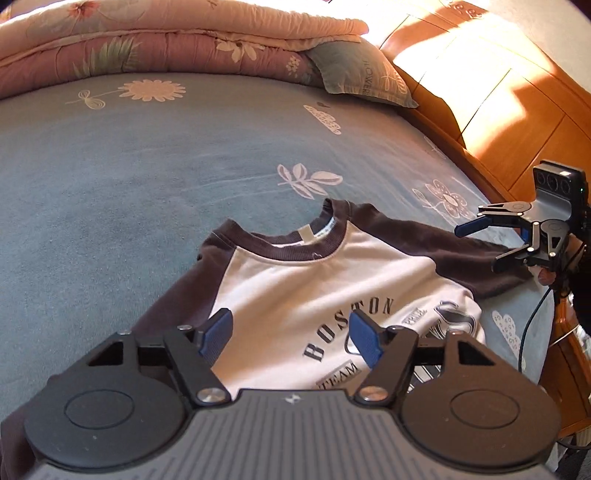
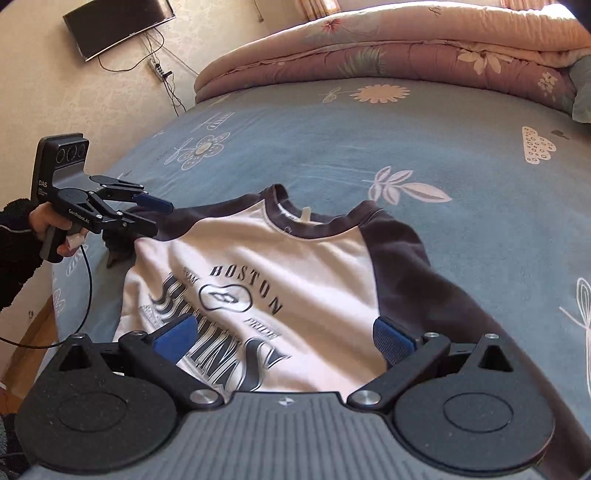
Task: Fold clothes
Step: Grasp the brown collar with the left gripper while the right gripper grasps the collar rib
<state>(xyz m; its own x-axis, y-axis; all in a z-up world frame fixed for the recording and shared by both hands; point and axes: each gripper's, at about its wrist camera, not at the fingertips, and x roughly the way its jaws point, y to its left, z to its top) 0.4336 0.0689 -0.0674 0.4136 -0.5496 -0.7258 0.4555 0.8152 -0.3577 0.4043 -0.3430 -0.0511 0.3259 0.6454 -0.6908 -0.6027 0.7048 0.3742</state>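
Observation:
A white sweatshirt (image 1: pixel 295 280) with dark raglan sleeves and a "BOSTON" print lies face up on the blue flowered bed sheet (image 1: pixel 147 166), collar pointing away from me. My left gripper (image 1: pixel 290 330) hovers open over the chest and one dark sleeve, nothing between its blue pads. From the right wrist view the sweatshirt (image 2: pixel 258 251) fills the middle, and my right gripper (image 2: pixel 284 339) stands wide open above the print, empty. Each gripper shows in the other's view: the right gripper (image 1: pixel 477 248) is over the far sleeve end, and the left gripper (image 2: pixel 161 219) is by the opposite shoulder.
A folded pink floral quilt (image 1: pixel 147 48) and a grey-green pillow (image 1: pixel 362 74) lie at the far end of the bed. A sunlit wooden headboard (image 1: pixel 498 92) borders one side. A wall TV (image 2: pixel 118 26) with cables hangs beyond. A hand (image 2: pixel 48 221) in a black sleeve holds the left gripper.

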